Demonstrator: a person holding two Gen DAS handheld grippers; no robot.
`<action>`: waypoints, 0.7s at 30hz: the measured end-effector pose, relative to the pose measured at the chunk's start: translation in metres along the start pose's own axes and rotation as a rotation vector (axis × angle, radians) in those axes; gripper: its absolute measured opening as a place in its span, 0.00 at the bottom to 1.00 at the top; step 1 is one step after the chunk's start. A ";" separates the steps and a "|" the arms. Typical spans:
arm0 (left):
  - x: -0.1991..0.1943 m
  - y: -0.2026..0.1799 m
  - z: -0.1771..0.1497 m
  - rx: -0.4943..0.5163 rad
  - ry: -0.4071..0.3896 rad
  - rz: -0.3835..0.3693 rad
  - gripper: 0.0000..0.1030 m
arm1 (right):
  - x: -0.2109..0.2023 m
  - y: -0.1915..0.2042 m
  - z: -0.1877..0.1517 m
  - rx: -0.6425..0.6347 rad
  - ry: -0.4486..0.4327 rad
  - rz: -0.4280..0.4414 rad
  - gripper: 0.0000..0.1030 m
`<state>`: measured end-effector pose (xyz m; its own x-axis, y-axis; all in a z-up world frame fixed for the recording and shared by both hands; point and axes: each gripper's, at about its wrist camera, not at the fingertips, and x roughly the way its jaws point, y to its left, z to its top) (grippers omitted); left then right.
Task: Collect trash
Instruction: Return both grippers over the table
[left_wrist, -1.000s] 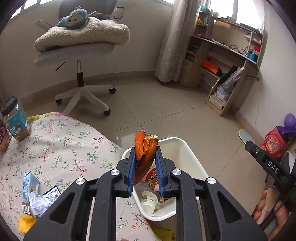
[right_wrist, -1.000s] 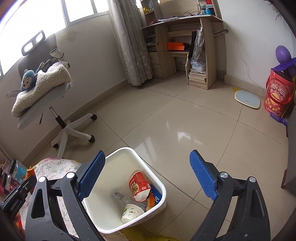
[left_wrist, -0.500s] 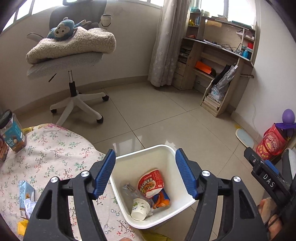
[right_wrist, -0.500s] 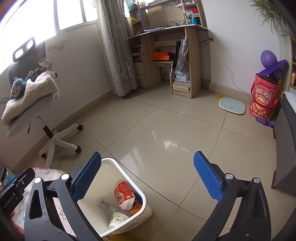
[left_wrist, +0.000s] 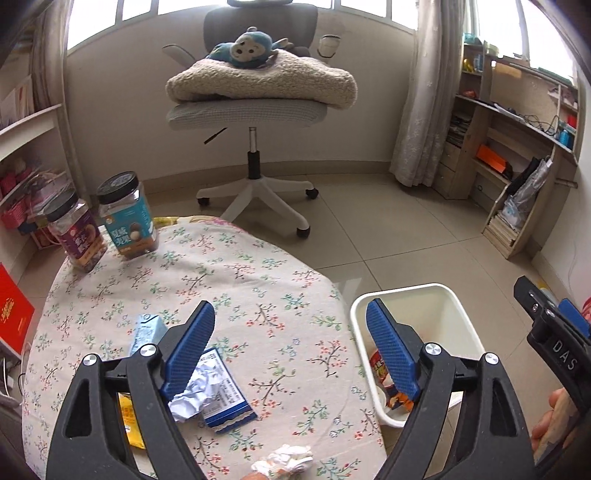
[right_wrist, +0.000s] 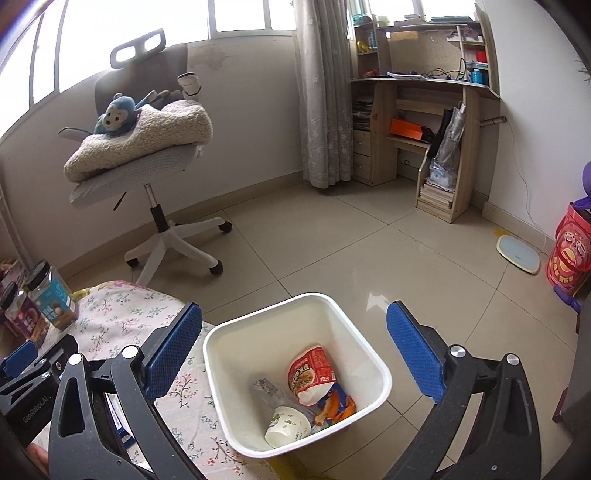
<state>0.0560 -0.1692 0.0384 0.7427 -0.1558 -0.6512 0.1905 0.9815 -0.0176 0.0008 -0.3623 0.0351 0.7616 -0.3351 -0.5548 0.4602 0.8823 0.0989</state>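
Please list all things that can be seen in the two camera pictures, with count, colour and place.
bin: one, white, on the floor beside the table; holds a red packet, a paper cup, orange peel
table: one, floral cloth
jars: two, black lids, at the table's far edge
crumpled paper: one, white, on a blue-and-white wrapper on the table
carton: one, light blue, on the table
tissue wad: one, white, at the table's near edge
office chair: one, grey, bearing a cream blanket and a blue toy monkey
desk: one, wooden, by the curtain
left gripper: blue fingers, opening, nothing between
right gripper: blue fingers, open, empty
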 end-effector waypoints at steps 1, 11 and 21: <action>0.000 0.010 -0.003 -0.011 0.003 0.017 0.80 | 0.000 0.008 -0.001 -0.015 0.003 0.011 0.93; 0.001 0.099 -0.041 -0.175 0.083 0.140 0.82 | 0.004 0.084 -0.022 -0.159 0.059 0.102 0.93; 0.000 0.158 -0.072 -0.293 0.146 0.228 0.82 | 0.014 0.135 -0.036 -0.206 0.129 0.171 0.93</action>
<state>0.0399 -0.0066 -0.0189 0.6415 0.0665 -0.7643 -0.1755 0.9825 -0.0619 0.0575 -0.2358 0.0105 0.7495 -0.1427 -0.6464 0.2178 0.9753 0.0373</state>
